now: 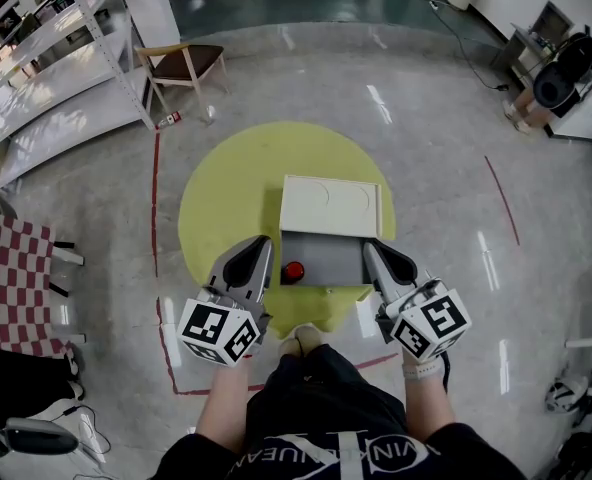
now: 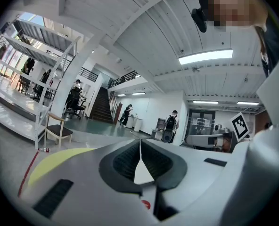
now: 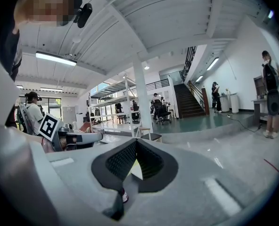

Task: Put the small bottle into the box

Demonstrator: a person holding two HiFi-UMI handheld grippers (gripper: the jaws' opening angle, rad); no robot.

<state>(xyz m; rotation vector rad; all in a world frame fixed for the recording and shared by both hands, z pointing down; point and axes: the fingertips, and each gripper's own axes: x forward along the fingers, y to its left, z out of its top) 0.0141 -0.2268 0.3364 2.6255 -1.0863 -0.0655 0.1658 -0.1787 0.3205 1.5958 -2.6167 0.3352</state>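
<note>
Left tongs (image 1: 261, 245) and right tongs (image 1: 368, 251) closed, empty, above yellow mat (image 1: 216, 188) on glossy floor (image 1: 426, 148).

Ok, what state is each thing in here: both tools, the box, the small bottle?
left tool: shut, empty.
right tool: shut, empty.
small bottle: red cap on, not held, at the box's left front; in or beside it, unclear.
box: on the yellow mat; open or closed, unclear.
</note>
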